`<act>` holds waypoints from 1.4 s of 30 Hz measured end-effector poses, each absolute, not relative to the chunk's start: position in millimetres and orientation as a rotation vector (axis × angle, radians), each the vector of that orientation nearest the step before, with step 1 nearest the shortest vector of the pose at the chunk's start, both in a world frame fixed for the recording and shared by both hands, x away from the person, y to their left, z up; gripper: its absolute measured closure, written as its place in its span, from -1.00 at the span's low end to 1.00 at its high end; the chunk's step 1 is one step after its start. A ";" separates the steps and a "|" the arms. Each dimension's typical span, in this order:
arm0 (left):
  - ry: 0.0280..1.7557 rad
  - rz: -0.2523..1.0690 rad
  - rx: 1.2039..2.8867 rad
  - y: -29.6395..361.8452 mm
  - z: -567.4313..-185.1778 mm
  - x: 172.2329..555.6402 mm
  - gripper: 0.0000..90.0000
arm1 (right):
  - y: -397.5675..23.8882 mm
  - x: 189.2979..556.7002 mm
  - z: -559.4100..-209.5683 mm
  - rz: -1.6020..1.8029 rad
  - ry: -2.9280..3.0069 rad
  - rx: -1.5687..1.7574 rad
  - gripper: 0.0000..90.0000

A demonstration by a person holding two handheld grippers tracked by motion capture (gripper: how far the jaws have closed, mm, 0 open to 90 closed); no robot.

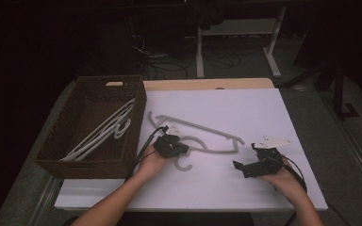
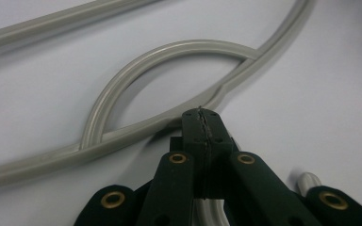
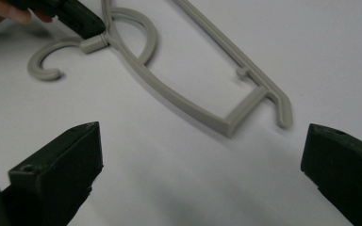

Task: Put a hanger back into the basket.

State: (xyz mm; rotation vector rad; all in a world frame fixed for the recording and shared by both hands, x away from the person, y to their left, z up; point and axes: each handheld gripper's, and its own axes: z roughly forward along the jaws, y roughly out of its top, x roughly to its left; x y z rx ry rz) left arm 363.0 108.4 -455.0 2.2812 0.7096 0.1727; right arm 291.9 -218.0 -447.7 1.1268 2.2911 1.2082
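White table (image 1: 264, 113), left gripper (image 1: 172, 146) pinching hanger (image 1: 202, 127)

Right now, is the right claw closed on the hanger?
No: in the right gripper view the right claw stands wide open over the bare table, with the hanger lying farther off, untouched by it.

A grey plastic clothes hanger (image 1: 202, 134) lies flat on the white board (image 1: 264, 188), its hook (image 1: 183, 164) curling toward the person's side and its long bar running away to the right. More pale hangers (image 1: 104, 131) (several, nested together) lie slanted inside the brown wicker basket (image 1: 47, 153) at the board's left edge.
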 end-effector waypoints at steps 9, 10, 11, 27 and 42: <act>0.605 0.075 2.302 82.9 -455.2 339.4 1.00 | -219.4 291.8 -446.3 1.215 2.282 1.127 -1.00; 0.596 0.066 2.300 80.3 -455.5 336.6 1.00 | -219.6 291.8 -446.0 1.216 2.281 1.127 -1.00; 0.587 0.053 2.301 78.0 -455.6 334.1 1.00 | -219.9 291.7 -445.8 1.218 2.279 1.128 -1.00; 0.515 0.023 2.260 89.5 -436.2 332.8 0.56 | -222.4 290.8 -441.8 1.229 2.266 1.142 -1.00; 0.712 0.349 2.287 128.2 -436.1 374.8 0.94 | -224.5 291.9 -441.7 1.215 2.264 1.174 -1.00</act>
